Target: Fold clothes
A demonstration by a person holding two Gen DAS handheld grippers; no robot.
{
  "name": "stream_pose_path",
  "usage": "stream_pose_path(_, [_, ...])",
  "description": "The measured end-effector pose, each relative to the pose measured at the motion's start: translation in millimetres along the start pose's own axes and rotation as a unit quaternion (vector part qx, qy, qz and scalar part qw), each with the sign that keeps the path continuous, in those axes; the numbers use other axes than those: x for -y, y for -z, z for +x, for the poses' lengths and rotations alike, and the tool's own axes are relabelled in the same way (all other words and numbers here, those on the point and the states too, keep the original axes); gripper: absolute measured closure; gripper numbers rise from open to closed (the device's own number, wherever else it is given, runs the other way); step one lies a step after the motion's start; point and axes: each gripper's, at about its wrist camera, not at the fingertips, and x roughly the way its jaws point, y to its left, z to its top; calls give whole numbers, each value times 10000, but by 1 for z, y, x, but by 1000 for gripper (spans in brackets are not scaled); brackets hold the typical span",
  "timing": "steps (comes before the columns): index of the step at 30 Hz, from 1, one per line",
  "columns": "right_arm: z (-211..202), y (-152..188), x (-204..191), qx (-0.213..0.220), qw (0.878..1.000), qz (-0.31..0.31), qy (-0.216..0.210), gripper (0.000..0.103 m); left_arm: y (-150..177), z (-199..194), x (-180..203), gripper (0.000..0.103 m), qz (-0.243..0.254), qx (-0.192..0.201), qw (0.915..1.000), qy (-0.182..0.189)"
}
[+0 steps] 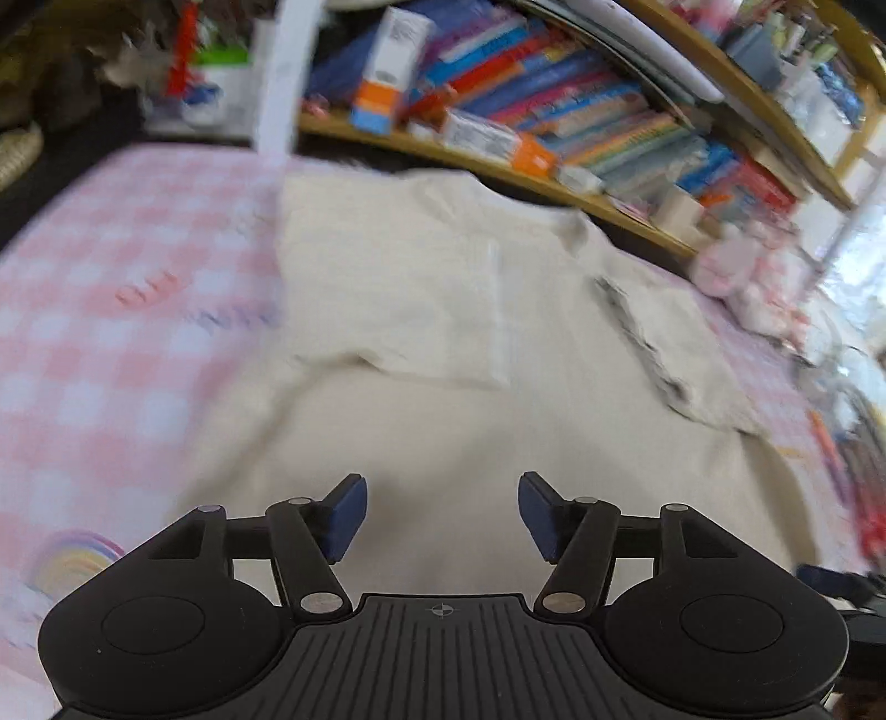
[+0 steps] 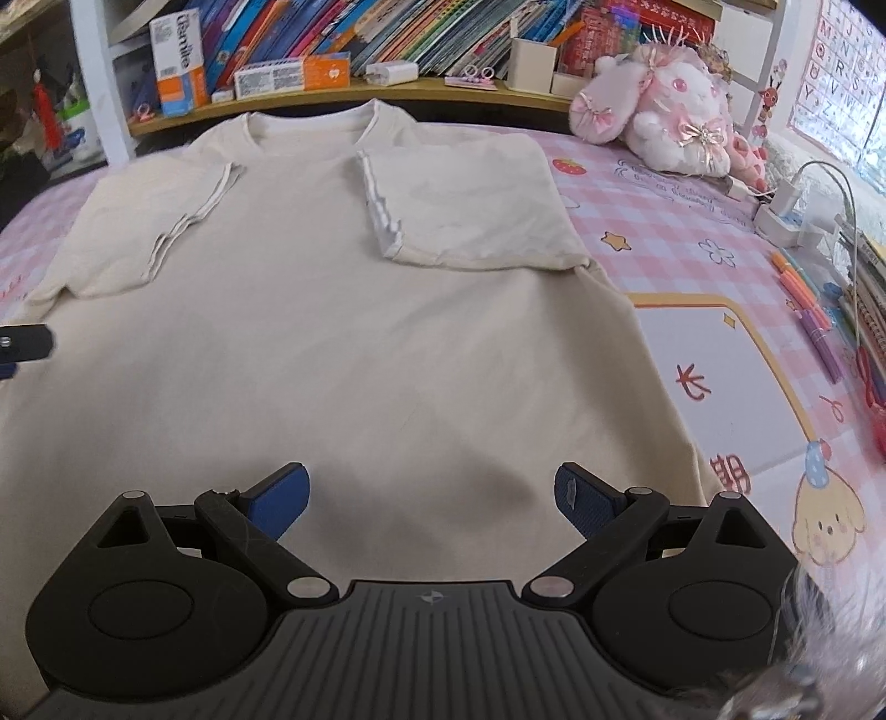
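Left wrist view, blurred: left gripper (image 1: 442, 512) hangs over the lower part of the shirt (image 1: 443, 343), fingers apart, nothing between them; cream shirt spread flat ahead of the gripper on a pink checked desk (image 1: 111, 310); one sleeve (image 1: 398, 277) folded in over the chest, the other sleeve (image 1: 675, 343) folded in at right; bookshelf (image 1: 554, 122) runs behind the collar end.

Right wrist view, sharp: right gripper (image 2: 432, 501) over the shirt (image 2: 332, 343) near its hem, fingers wide apart, holding nothing; shirt fills the desk (image 2: 692, 221) ahead, collar (image 2: 313, 119) far end toward the bookshelf (image 2: 387, 39); both sleeves folded inward onto the body; a plush toy (image 2: 664, 111) sits beyond the shirt's right shoulder, apart from it; pens (image 2: 808, 310) along the right edge; a dark part of the other gripper shows at the left edge.
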Motion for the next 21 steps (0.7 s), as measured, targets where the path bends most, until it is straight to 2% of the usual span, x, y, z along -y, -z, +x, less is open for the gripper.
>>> stream_pose_path(5, [-13,7,0,46,9998,-56,195,7,3,2,13,36,386,-18,9992,97])
stream_pose_path(7, [-18,10,-1,64,9996,-79,273,7,1,2,18,26,475,17,9989,-5])
stream_pose_path(10, [-24,9,7,184,9993,121,311,7,-2,-5,24,23,573,155,9982,-129])
stream_pose_path(14, [-29,6,16,358,9990,181,181,7,-2,-16,32,22,602,350,9971,-309])
stream_pose_path(21, [-38,11,43,642,9977,-59,-187,6,16,-29,56,22,326,469,9957,-724])
